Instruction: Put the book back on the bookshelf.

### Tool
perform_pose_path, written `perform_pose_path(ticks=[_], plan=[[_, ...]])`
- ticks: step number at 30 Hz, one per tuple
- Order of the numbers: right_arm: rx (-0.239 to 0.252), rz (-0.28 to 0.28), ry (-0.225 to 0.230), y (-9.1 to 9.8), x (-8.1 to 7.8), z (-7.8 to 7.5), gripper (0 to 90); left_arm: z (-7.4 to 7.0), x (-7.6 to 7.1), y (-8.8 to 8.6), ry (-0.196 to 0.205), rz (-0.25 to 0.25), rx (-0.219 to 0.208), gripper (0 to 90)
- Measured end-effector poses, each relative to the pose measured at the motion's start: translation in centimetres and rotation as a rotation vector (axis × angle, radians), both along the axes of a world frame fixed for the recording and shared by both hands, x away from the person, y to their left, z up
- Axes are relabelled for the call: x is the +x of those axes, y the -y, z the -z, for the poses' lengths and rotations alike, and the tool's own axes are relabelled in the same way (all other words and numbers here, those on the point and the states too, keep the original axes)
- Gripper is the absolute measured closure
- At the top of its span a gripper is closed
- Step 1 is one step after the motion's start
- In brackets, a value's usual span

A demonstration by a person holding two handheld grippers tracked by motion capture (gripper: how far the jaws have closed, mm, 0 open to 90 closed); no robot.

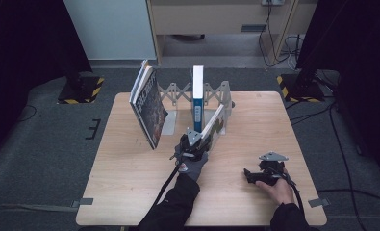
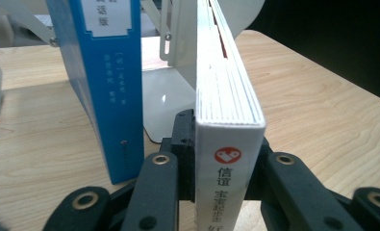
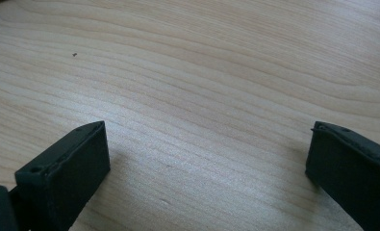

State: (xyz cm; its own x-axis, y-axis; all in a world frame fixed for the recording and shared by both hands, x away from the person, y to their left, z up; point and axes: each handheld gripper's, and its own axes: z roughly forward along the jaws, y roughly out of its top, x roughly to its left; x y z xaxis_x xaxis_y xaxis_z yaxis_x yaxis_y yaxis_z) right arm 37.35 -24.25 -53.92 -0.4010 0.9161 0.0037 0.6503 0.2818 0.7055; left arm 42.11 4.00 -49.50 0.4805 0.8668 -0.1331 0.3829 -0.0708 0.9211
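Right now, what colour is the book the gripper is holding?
White book, with a red logo; clearest in the left gripper view.

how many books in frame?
3. A dark-cover book leans at the rack's left end, a blue book stands upright mid-rack, and a white book is clamped in the left gripper.

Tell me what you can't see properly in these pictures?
- White book: in the left gripper view its spine title is cut off by the bottom edge and flanked by the left hand-held gripper.
- Blue book: top of its spine cut off by the frame's upper edge.
- Leaning book: cover title too small in the high view.
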Motion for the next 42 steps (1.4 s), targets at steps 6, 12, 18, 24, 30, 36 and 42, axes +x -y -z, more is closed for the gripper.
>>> perform_pose_path(ticks=[6,12,18,24,30,36,42], plan=[[0.001,0.001,-0.001,0.0,0.0,0.0,1.6,-0.1,0.6,0.7,-0.001,-0.034,0.005,73.8],[0.002,0.000,-0.002,0.0,0.0,0.0,1.4,-0.3,1.6,1.5,-0.007,-0.052,0.003,73.6],[0.001,0.000,-0.002,0.0,0.0,0.0,1.3,-0.3,2.2,1.7,-0.011,-0.029,0.016,72.4],[0.000,-0.001,-0.001,0.0,0.0,0.0,1.3,-0.1,2.0,1.6,-0.004,0.054,0.023,67.1],[-0.001,0.000,0.000,0.0,0.0,0.0,1.3,-0.5,0.7,0.5,0.019,0.131,0.045,62.3],[-0.001,0.001,0.000,-0.1,0.0,0.0,1.3,-0.8,-0.4,-1.3,0.030,0.171,0.067,63.0],[-0.001,0.001,0.000,-0.1,0.0,0.0,1.3,-0.6,-0.4,-2.0,0.008,0.186,0.064,67.5]])
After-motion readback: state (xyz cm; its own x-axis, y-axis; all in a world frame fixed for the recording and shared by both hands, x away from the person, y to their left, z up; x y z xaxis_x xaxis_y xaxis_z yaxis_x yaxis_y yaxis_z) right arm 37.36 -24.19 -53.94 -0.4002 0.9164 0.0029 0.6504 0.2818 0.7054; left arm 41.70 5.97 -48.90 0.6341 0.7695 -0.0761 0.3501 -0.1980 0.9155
